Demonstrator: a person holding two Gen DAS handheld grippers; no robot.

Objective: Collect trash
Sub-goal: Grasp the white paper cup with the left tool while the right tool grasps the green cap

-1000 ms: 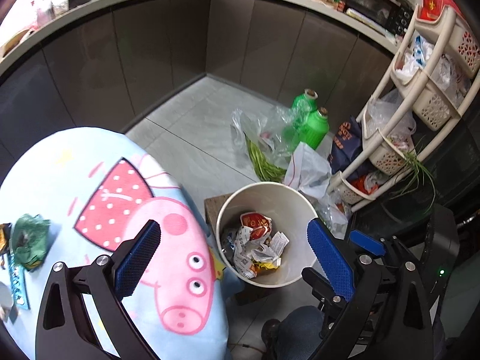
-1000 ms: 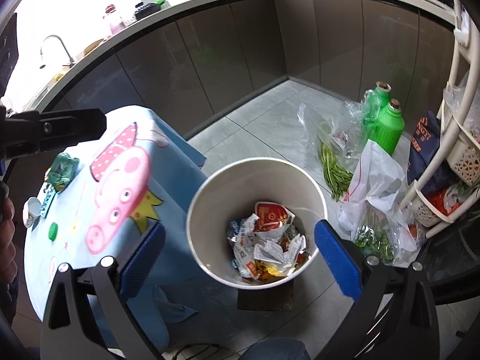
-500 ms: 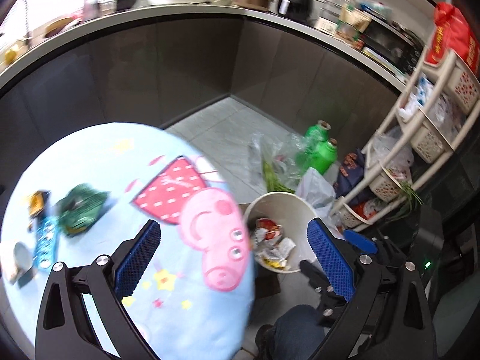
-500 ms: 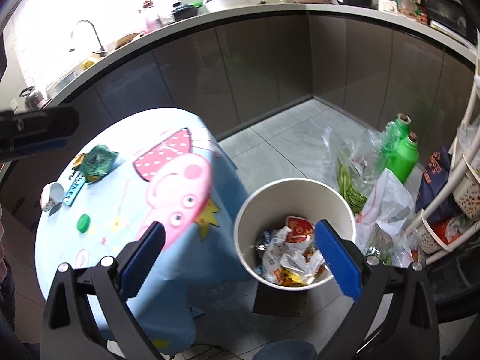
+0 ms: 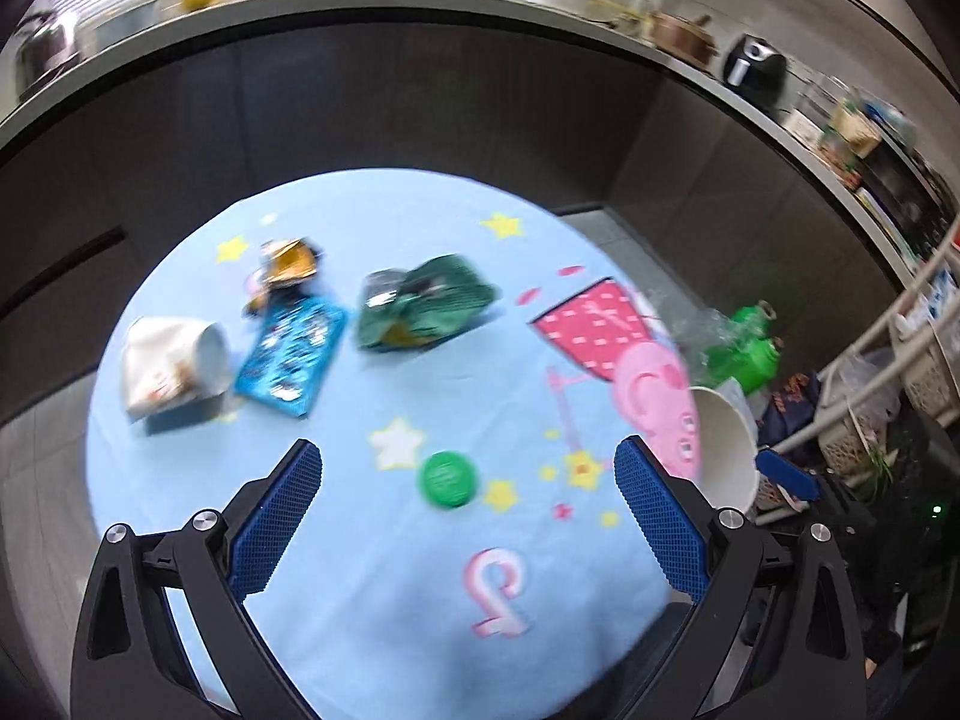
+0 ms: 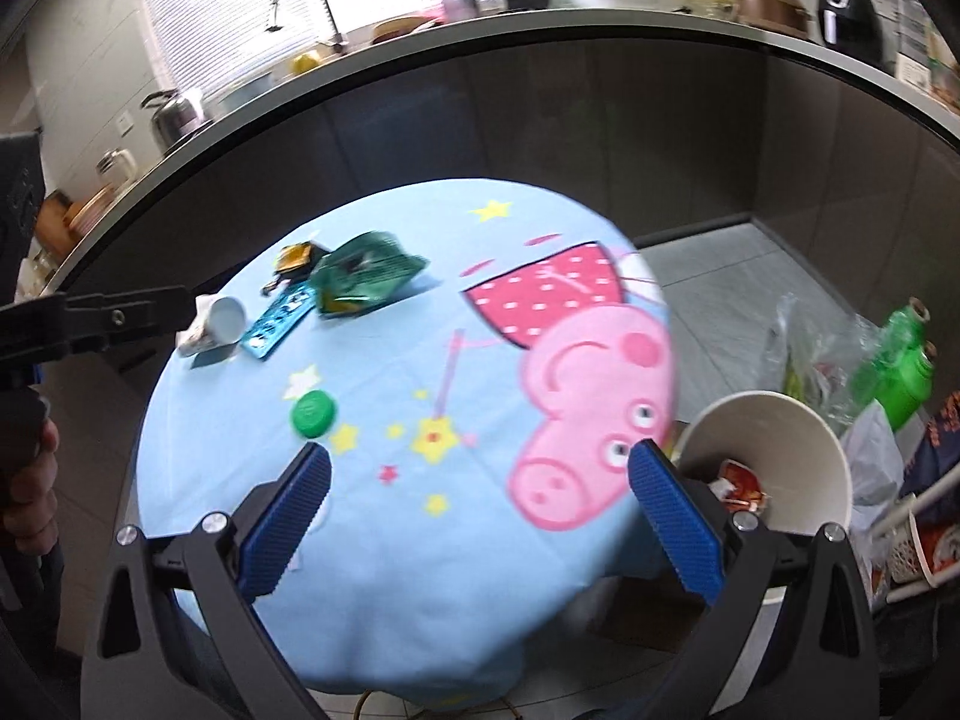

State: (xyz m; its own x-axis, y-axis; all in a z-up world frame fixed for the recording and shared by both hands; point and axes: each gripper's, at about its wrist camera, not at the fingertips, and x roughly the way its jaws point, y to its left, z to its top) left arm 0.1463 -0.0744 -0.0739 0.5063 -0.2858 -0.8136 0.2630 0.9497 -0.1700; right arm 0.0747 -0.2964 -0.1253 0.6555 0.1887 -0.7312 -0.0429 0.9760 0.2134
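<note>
Your left gripper (image 5: 468, 516) and right gripper (image 6: 480, 504) both hang spread and empty while the bin (image 6: 774, 468) holds some wrappers, yet the green bag (image 5: 420, 306), blue packet (image 5: 291, 360), cup (image 5: 174, 360) and green cap (image 5: 447, 478) remain on the tabletop (image 5: 390, 570).

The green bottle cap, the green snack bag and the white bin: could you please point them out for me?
green bottle cap (image 5: 447, 478), left wrist view, centre of its top face.
green snack bag (image 5: 423, 306), left wrist view, middle of the crumpled bag.
white bin (image 6: 786, 441), right wrist view, bare inner wall.
</note>
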